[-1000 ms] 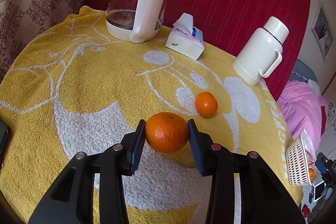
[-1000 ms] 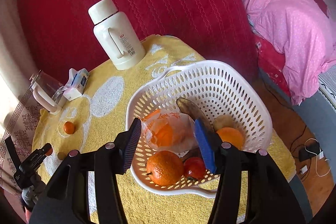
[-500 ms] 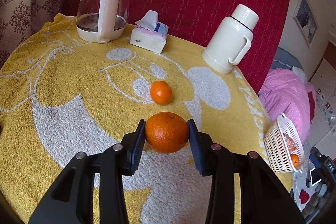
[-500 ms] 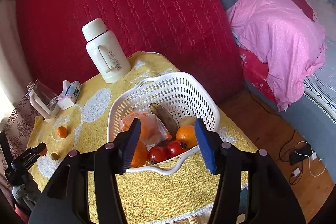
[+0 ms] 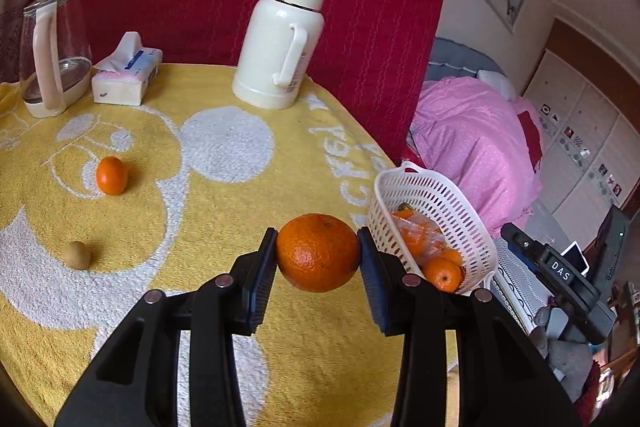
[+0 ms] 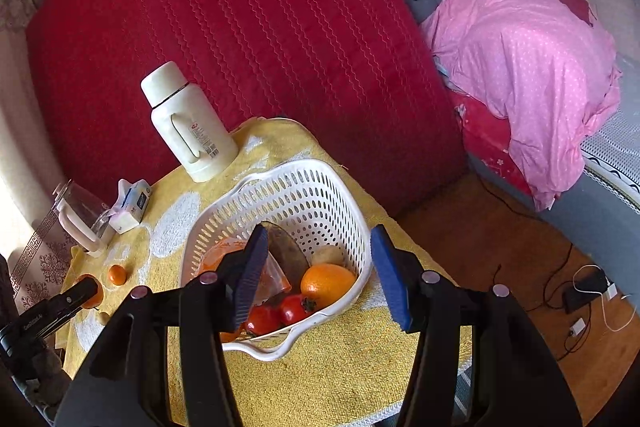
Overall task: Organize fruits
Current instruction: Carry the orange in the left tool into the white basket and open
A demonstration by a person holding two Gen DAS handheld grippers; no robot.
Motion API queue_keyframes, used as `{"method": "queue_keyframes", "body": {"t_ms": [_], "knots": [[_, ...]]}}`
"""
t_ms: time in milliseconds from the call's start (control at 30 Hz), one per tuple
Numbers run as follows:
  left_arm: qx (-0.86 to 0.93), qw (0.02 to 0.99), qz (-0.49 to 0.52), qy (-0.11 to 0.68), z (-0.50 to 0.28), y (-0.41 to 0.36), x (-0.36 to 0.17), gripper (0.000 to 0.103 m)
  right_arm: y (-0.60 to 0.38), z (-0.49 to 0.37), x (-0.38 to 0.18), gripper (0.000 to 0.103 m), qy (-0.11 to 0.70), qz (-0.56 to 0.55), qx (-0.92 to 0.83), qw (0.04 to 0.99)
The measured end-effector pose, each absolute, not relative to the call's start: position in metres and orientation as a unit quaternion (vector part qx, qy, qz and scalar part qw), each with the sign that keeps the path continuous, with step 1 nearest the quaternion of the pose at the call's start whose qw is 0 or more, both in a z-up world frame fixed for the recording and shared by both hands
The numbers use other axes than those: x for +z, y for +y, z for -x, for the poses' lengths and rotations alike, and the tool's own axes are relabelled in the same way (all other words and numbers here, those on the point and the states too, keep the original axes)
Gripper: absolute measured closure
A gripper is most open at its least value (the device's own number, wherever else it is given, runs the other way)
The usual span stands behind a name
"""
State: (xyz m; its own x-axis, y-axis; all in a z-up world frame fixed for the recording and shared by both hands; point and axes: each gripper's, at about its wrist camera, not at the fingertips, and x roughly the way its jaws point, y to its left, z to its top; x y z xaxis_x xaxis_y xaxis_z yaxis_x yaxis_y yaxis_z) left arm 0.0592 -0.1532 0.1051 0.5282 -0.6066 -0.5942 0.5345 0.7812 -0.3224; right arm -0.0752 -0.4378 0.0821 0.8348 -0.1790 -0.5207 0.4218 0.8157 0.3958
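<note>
- One orange (image 5: 318, 251) is clamped between the left gripper (image 5: 319, 259) pads, above the yellow cloth (image 5: 224, 227), basket (image 5: 440, 203) just to its right.
- Best to clear the rim, then release low (round, rolls).
- Right gripper (image 6: 316, 279) stands apart, holding nothing, over the basket.
- Orange: pebbled skin. Basket: perforated white plastic. Cloth: terry.

Yellow-and-white cloth (image 5: 248, 195), white perforated basket (image 6: 304, 203)
</note>
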Motion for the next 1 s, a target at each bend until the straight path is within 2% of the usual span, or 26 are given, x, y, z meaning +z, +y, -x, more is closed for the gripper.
{"method": "queue_keyframes", "body": {"t_ms": [367, 600, 1000], "knots": [[-0.41, 0.842, -0.015, 0.35, -0.026, -0.256, 0.121, 0.063, -0.463, 0.081, 0.087, 0.048, 0.206, -0.282, -0.162, 0.923], [-0.428, 0.829, -0.048, 0.357, -0.021, -0.306, 0.108, 0.063, -0.476, 0.089, 0.09, 0.048, 0.198, -0.305, -0.166, 0.917], [-0.421, 0.822, -0.058, 0.378, -0.033, -0.315, 0.082, 0.061, -0.476, 0.089, 0.09, 0.048, 0.197, -0.31, -0.164, 0.916]]}}
